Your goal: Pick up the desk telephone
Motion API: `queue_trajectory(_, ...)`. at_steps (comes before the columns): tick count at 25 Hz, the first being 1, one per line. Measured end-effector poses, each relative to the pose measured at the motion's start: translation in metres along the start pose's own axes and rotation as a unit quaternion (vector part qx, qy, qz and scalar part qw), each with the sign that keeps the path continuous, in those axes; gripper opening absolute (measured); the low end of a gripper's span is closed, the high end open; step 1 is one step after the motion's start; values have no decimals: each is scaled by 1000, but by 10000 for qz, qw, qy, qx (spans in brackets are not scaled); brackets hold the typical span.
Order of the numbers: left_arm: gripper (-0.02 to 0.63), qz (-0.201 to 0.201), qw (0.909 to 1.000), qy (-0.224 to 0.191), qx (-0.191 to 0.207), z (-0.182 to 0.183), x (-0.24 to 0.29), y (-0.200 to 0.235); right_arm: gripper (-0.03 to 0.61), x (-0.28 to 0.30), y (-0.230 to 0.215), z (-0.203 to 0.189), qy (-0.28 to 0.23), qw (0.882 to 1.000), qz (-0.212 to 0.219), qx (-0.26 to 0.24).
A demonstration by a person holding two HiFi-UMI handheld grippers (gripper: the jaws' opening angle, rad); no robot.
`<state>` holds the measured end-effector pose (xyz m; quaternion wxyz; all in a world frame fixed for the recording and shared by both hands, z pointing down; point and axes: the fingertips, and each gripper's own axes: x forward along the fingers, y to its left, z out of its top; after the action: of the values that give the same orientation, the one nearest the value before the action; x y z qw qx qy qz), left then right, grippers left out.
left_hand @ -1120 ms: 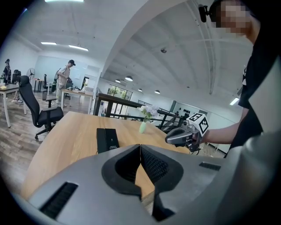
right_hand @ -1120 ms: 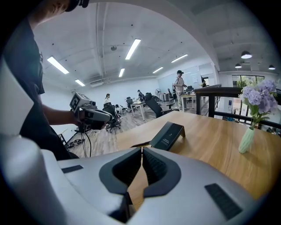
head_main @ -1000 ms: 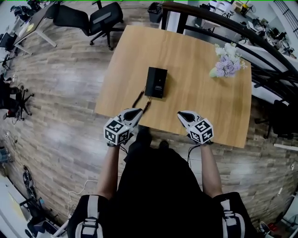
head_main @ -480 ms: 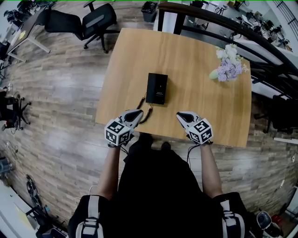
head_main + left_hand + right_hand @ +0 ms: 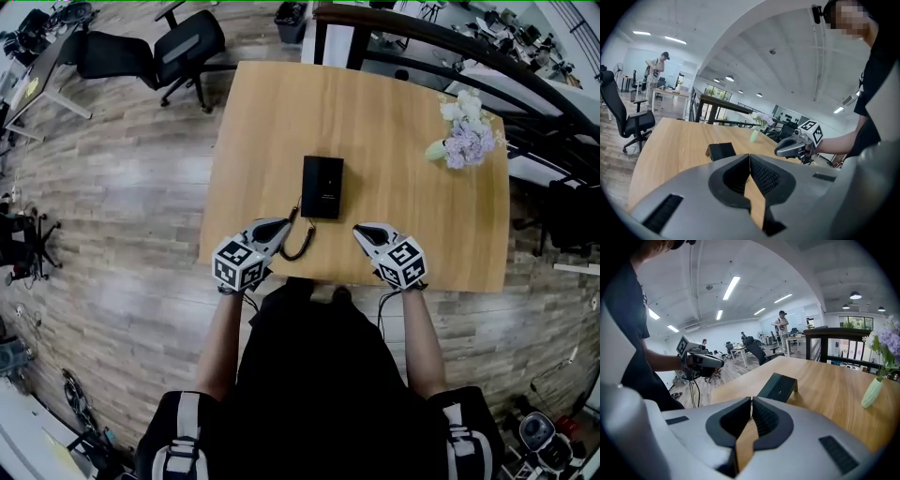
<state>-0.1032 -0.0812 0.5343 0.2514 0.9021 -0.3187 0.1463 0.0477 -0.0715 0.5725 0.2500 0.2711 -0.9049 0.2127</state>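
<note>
We see desk telephone lying flat near middle of table, black, coiled cord trailing toward near edge. Our left gripper over near edge, close beside cord, jaws pressed together, nothing between them. Our right gripper over near edge too, apart from telephone, jaws likewise together, empty. Telephone sits ahead, between both grippers. Vase of flowers at table's far right. Office chairs on floor beyond.
</note>
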Motion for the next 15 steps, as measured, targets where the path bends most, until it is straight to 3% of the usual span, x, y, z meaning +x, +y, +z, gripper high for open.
queue_trajectory(15, 21, -803, 9964, 263, 104, 5, 6, 40, 25, 34, 6, 17, -159, 9975, -552, 423)
